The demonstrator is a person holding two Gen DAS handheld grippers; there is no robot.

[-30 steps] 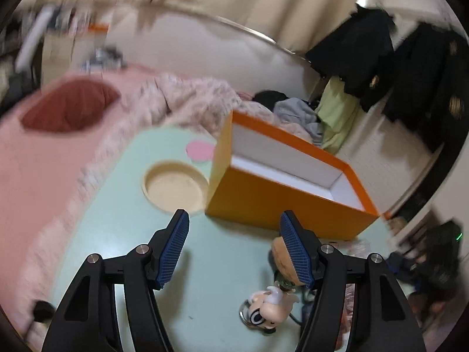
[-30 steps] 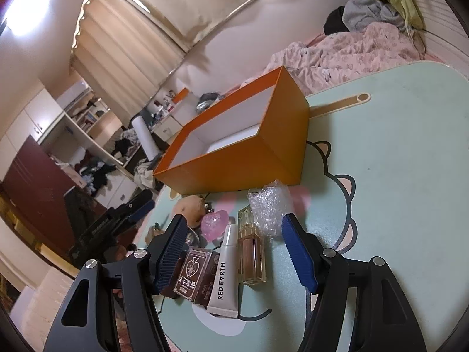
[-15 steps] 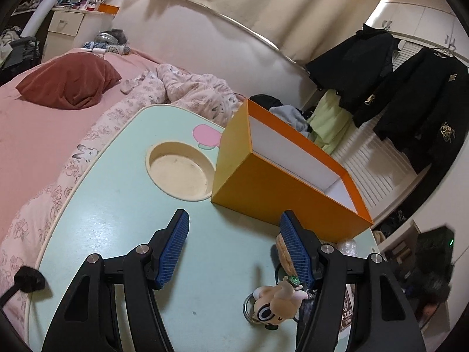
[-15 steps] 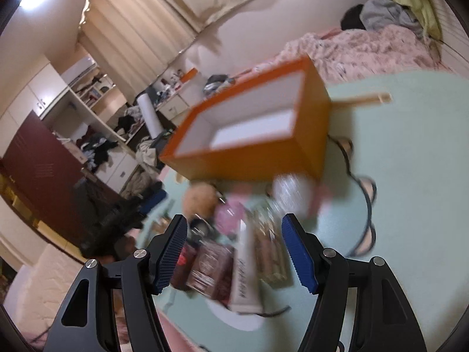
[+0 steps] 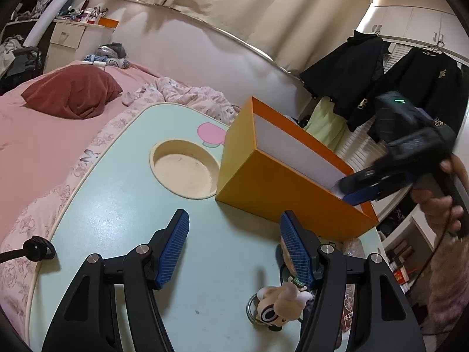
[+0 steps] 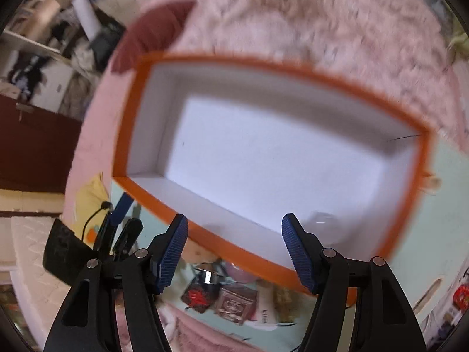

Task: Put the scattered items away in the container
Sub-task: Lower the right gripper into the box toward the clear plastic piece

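An orange box (image 5: 281, 193) with a white inside stands on the pale green table (image 5: 117, 211). My left gripper (image 5: 236, 249) is open and empty above the table in front of the box. A cartoon keychain figure (image 5: 275, 308) lies by its right finger, with a brown plush (image 5: 285, 259) behind it. My right gripper (image 6: 236, 249) is open and empty, raised over the box's near rim (image 6: 240, 252), looking down into the box (image 6: 263, 158). It also shows at the box's right end in the left wrist view (image 5: 360, 193). Small boxes (image 6: 222, 299) and a tube (image 6: 263, 308) lie on the table below.
A round cup recess (image 5: 184, 173) sits in the table left of the box. A pink bed with a red pillow (image 5: 73, 91) surrounds the table. Dark jackets (image 5: 381, 67) hang at the back right.
My right gripper has risen from the scattered items and swung over the box, now looking down into it. My left gripper has stayed nearly still.
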